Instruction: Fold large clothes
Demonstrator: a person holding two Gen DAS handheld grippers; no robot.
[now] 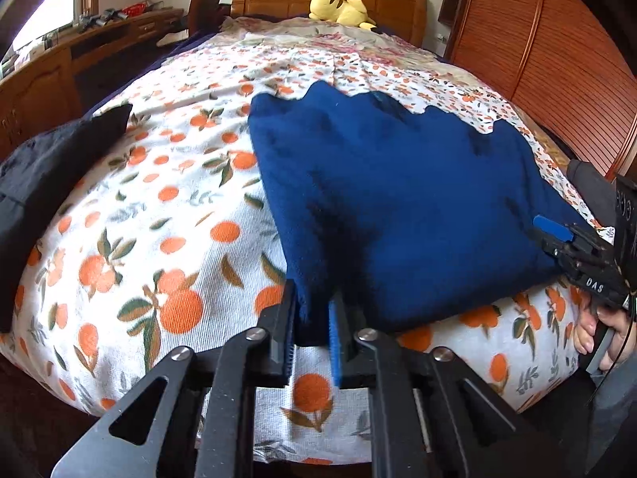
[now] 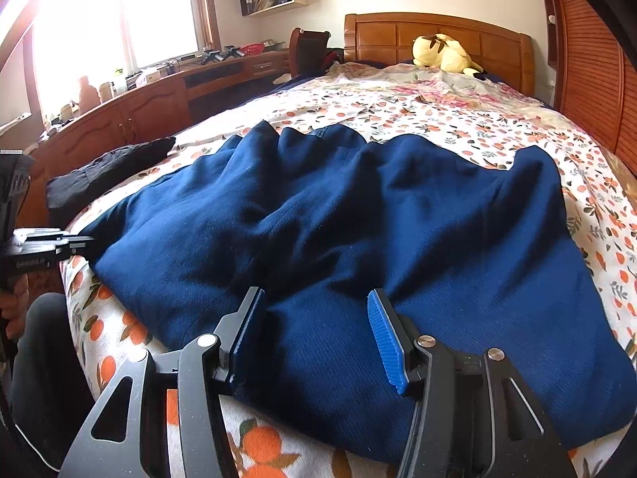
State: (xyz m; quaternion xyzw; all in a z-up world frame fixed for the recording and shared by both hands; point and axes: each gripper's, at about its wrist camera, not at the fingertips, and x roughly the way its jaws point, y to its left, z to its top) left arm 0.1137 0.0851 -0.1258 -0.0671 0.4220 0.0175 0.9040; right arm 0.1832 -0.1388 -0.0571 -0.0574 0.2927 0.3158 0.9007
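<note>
At the far left of the bed (image 1: 167, 207), a dark black garment (image 1: 43, 183) lies bunched near the edge, well apart from the work. Further left in the room, beyond the bed, a wooden desk (image 2: 159, 99) runs under the window.

The left hand-held gripper (image 1: 312, 318) sits at the near left corner of the blue garment (image 1: 398, 199). Its jaws stand narrow, closed on the hem of the cloth, which passes between the two pads. The corner looks slightly lifted off the sheet there.

The blue garment spreads across the middle of the bed, roughly flat but rumpled, its far edge wavy with several peaks. It reads as a thick, soft, fleecy knit: limp, not slippery, light enough for one corner to be lifted, yet likely to sag and drag under its own spread. I judge that it handles best by pinching hems and corners, both near ones together, so the fold line stays straight and the middle does not slump.

The right hand-held gripper (image 2: 316, 310) rests on the near edge of the blue garment (image 2: 338, 219), toward the right side. Its jaws stand wide, with the cloth lying between and beneath the fingers but not pinched. From the left wrist view it appears low against the garment's right corner. It seems about to close on that edge.

At the headboard, far beyond, a yellow plush toy (image 2: 446, 53) lies on the pillows, clear of the task.
</note>
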